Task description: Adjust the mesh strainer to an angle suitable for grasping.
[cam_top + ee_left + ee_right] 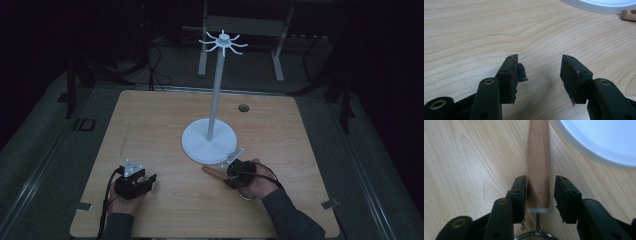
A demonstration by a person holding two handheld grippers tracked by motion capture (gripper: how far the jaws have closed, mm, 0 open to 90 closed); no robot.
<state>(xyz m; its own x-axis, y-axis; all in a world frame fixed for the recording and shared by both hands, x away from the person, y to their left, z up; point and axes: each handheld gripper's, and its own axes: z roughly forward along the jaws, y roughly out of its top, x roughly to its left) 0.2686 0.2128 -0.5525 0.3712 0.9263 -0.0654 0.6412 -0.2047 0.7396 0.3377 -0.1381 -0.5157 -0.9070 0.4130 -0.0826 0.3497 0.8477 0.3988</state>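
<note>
A utensil with a wooden handle [538,157] lies flat on the table beside the white stand's round base [604,140]. Its handle tip [212,172] points left, and a thin metal stem runs to a round metal rim [534,236]. My right gripper [540,187] is open around the handle. The left jaw is against the wood and a small gap shows at the right jaw. My left gripper [150,179] rests open on the table at the front left. Nothing is between its jaws [540,66].
The white stand [215,95] rises from its base [209,142] at the table's middle, with a ring of hooks [223,42] on top. A dark grommet [243,108] sits at the back right. The wooden table [150,115] ends near both forearms.
</note>
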